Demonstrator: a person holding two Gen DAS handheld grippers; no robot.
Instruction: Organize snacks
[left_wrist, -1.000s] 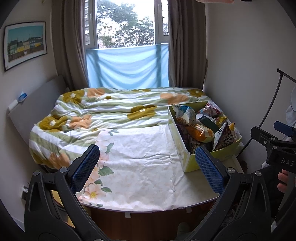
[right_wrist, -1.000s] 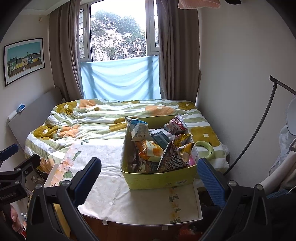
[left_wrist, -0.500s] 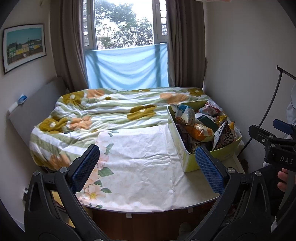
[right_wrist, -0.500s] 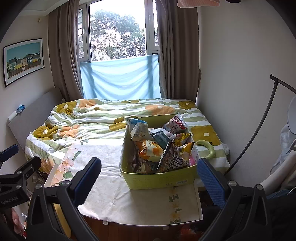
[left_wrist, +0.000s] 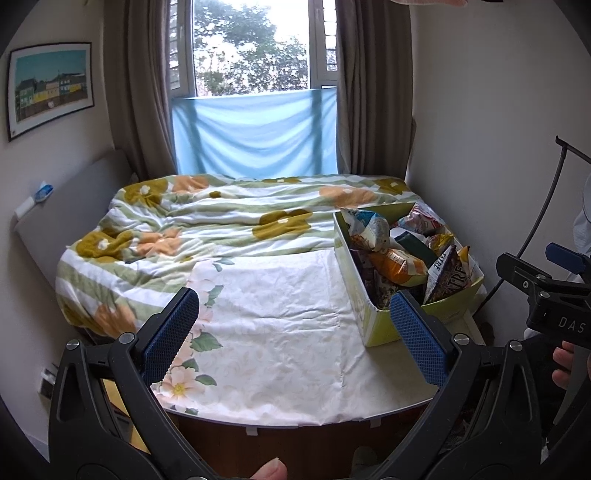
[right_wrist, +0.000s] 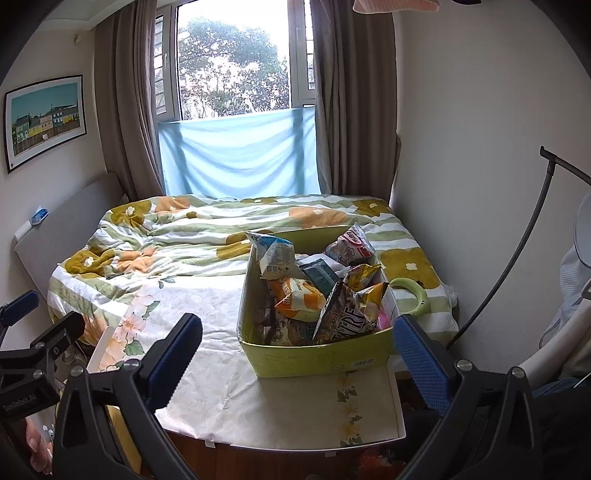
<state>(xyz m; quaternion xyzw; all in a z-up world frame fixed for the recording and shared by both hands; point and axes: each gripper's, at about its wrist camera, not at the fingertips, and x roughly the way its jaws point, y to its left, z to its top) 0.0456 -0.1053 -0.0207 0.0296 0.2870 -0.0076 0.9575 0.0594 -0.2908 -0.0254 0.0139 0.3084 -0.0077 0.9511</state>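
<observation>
With both the left tool (left_wrist: 295, 336) and the right tool (right_wrist: 295, 354) spread wide and empty, the snack bags (right_wrist: 314, 291) sit heaped inside the green box (right_wrist: 321, 356), likely light, crinkly and crushable, best pinched by a sealed top edge.

Framed picture (right_wrist: 44, 120), curtains (right_wrist: 122, 110), flowered quilt (right_wrist: 177, 236).

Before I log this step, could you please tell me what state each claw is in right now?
Left claw: open, holding nothing.
Right claw: open, holding nothing.
</observation>
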